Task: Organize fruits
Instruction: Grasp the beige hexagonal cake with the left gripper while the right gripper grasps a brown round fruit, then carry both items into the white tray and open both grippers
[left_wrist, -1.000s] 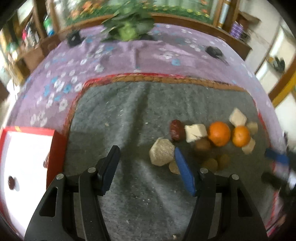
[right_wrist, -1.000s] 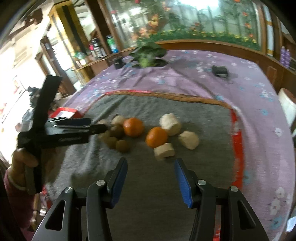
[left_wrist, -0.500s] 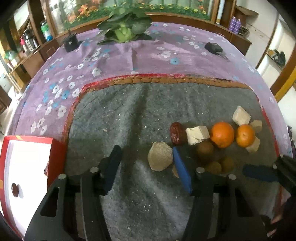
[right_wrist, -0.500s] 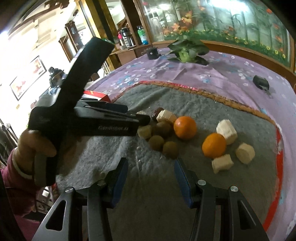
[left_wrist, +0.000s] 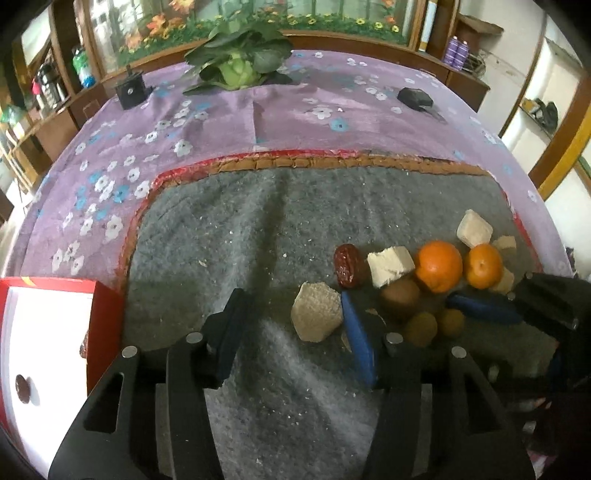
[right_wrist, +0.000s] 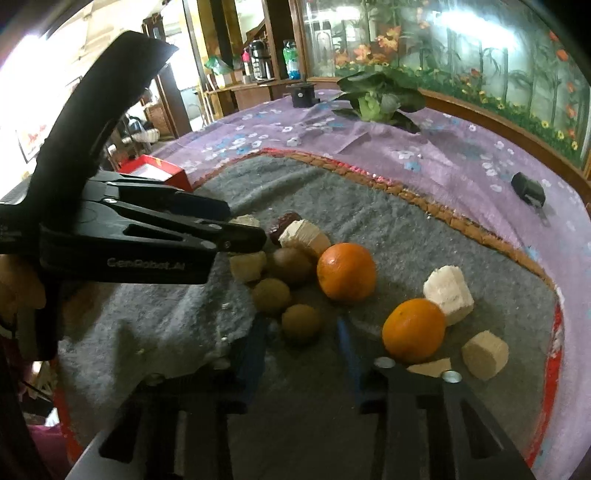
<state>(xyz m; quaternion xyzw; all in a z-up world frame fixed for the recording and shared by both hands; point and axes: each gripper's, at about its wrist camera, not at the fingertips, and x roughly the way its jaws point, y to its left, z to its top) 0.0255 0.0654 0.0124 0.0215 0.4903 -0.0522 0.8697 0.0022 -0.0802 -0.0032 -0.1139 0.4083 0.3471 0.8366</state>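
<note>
A: On the grey mat, just left of the larger orange, what is seen?

B: A pale chunk is seen touching that orange, with a dark red date on the chunk's far side. A smaller orange is set just right of the larger one, and three brown round fruits are clustered in front of it.

A: How are the fingers of the left gripper held?

B: They are held apart and have just been narrowing. A rough beige chunk lies between the tips, against the right finger; it is not pressed from both sides, so nothing is grasped.

A: And the right gripper?

B: Its jaws have just been drawn much closer. The nearest brown fruit, in front of the larger orange, is bracketed by the blue tips, but a gap is still visible on both sides, so it is not yet clenched.

A: Anything left of the larger orange beyond the mat?

B: A red box with a white inside is placed at the bench edge, well apart from the oranges.
</note>
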